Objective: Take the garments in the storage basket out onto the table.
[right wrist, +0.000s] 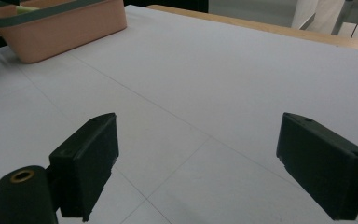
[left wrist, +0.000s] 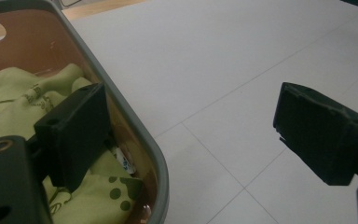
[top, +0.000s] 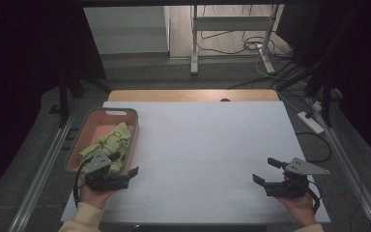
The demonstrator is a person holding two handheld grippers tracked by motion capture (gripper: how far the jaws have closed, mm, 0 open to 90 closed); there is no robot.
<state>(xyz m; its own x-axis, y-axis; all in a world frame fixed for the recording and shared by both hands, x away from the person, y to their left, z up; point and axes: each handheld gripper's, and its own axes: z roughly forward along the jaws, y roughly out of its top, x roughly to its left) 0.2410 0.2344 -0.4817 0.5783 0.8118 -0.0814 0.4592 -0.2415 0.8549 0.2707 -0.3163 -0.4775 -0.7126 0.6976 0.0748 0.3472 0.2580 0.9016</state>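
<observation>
A: Since the left gripper [top: 125,170] straddles the near right rim of the salmon-pink plastic basket with the grey rim [top: 76,141], jaws spread wide with nothing between them, how should the grab go?

B: I'd tip it over the rim and come down on a raised fold of the crumpled pale-green cloth with dark dots and line prints [left wrist: 14,100], pinching a ridge rather than flat fabric, so the pads don't scrape the basket wall.

A: Where does the cloth lie?

B: Inside the basket, bunched toward its near end, at the left of the white table top [top: 207,145]. Its long axis roughly follows the basket's, running from near to far.

A: And the right gripper [top: 265,171]?

B: Released too, jaws wide, hovering well apart over bare table at the right.
</observation>
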